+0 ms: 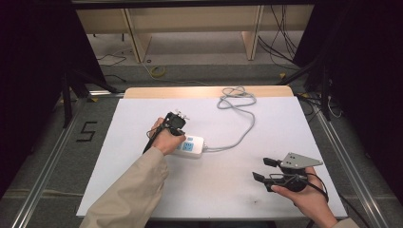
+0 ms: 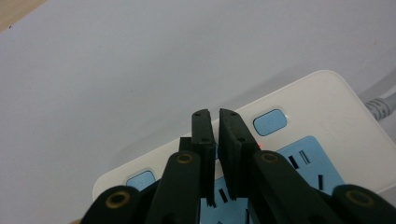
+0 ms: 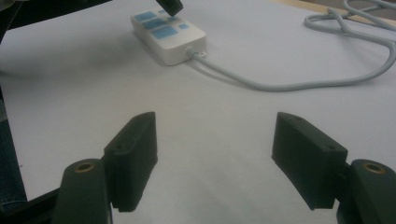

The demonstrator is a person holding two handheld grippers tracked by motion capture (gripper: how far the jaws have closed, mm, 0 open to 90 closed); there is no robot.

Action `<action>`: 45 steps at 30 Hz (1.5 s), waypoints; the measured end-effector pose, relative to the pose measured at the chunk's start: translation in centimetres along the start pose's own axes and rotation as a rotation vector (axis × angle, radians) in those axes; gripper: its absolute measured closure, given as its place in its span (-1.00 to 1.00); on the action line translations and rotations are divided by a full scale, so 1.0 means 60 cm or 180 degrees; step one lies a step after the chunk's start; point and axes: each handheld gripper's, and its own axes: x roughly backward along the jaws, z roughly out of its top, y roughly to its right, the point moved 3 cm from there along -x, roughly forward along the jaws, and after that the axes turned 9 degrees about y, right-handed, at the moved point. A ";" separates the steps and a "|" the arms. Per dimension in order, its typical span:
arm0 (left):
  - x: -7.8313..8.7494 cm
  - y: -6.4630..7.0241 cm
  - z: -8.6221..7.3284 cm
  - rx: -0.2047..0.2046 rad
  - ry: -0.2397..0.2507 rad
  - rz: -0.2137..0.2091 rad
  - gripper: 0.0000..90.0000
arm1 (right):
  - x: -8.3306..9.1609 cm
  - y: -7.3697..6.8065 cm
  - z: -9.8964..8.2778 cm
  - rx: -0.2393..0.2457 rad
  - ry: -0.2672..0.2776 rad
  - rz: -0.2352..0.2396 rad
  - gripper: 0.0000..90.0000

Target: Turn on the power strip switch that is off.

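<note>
My left gripper (image 2: 215, 140), jaws nearly together on nothing, hangs over the white plastic power strip (image 2: 322, 107). I keep the tips centred on its blue switch (image 2: 269, 122) at 2 o'clock. Right gripper (image 3: 215, 158) idles, spread wide.

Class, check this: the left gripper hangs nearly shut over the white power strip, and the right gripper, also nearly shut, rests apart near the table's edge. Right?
Not quite. The right gripper stands wide open, as the right gripper view shows. The left gripper does hang nearly shut over the power strip.

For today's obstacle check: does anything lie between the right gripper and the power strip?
Nothing visible does. The right gripper has bare white table between it and the power strip; the strip's grey cable runs off to one side.
</note>
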 end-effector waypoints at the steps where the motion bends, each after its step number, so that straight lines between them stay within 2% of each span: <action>1: 0.002 0.000 0.000 0.0007 0.0020 0.0009 0.86 | 0.000 0.000 0.000 0.0001 0.0000 -0.0002 -0.30; 5: 0.012 -0.002 0.004 0.0004 0.0128 0.0008 0.74 | 0.000 0.000 0.000 -0.0002 0.0001 -0.0005 -0.30; 9: 0.023 -0.008 0.007 0.0017 0.0312 0.0023 0.48 | 0.000 0.000 0.000 -0.0003 0.0000 -0.0005 -0.30; 10: 0.024 -0.008 0.007 0.0070 0.0329 0.0016 0.39 | 0.000 0.000 0.000 -0.0003 0.0002 -0.0004 -0.30; 16: 0.030 -0.014 0.005 0.0073 0.0392 -0.0018 -0.03 | 0.000 0.000 0.000 -0.0006 0.0002 -0.0003 -0.30; 20: 0.036 -0.013 0.002 0.0139 0.0382 -0.0147 -0.28 | 0.001 0.001 0.000 -0.0007 0.0004 -0.0004 -0.30; 22: 0.040 -0.010 0.001 0.0166 0.0430 -0.0190 -0.35 | 0.001 0.001 0.000 -0.0011 -0.0004 -0.0006 -0.30; 26: 0.054 -0.006 -0.004 0.0152 0.0567 -0.0249 -0.43 | 0.001 0.002 0.000 -0.0011 0.0000 -0.0005 -0.30; 31: 0.073 0.010 -0.022 0.0103 0.0715 -0.0430 -0.49 | 0.000 0.001 0.000 -0.0006 -0.0008 -0.0002 -0.30; 33: 0.082 0.017 -0.030 0.0036 0.0761 -0.0475 -0.52 | 0.000 0.000 0.000 -0.0004 0.0000 0.0003 -0.30; 40: 0.115 0.040 -0.056 -0.0144 0.0980 -0.0559 -0.56 | 0.000 0.000 0.000 0.0001 -0.0004 0.0004 -0.30; 45: 0.133 0.045 -0.083 -0.0172 0.1091 -0.0568 -0.57 | -0.001 0.000 -0.001 -0.0004 -0.0010 0.0006 -0.30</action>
